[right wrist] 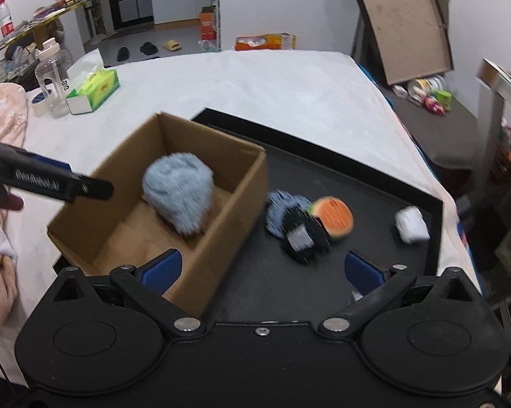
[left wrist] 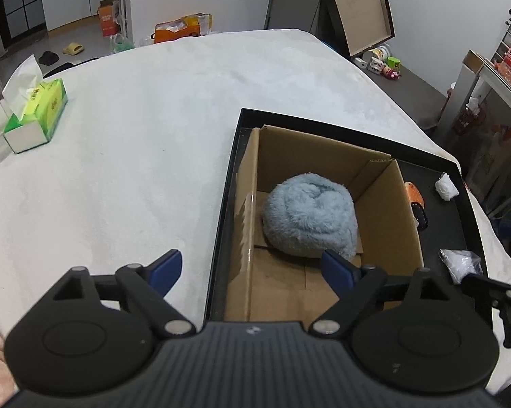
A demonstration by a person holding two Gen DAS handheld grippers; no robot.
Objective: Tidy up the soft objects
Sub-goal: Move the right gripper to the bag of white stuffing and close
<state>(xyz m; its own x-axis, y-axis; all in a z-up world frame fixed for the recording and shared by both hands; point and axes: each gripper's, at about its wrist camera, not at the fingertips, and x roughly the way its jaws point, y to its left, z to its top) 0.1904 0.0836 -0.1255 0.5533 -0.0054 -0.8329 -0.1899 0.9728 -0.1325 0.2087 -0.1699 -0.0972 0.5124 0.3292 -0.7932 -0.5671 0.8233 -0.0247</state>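
A fluffy light-blue bundle (left wrist: 310,219) lies inside an open cardboard box (left wrist: 391,183) that stands in a black tray (left wrist: 228,183). My left gripper (left wrist: 252,270) is open and empty, just above the box's near left wall. In the right wrist view the bundle (right wrist: 179,192) sits in the box (right wrist: 235,204). Beside the box on the tray (right wrist: 357,183) lie a blue and black fuzzy item (right wrist: 296,227), an orange watermelon-like plush (right wrist: 335,217) and a white soft ball (right wrist: 411,223). My right gripper (right wrist: 264,270) is open and empty above the tray's near side.
A green tissue box (left wrist: 37,115) stands at the far left of the white cloth-covered table (left wrist: 153,102), next to a clear bottle (right wrist: 53,78). A pink towel (right wrist: 3,112) lies at the left edge. A clear plastic bag (left wrist: 461,261) lies in the tray.
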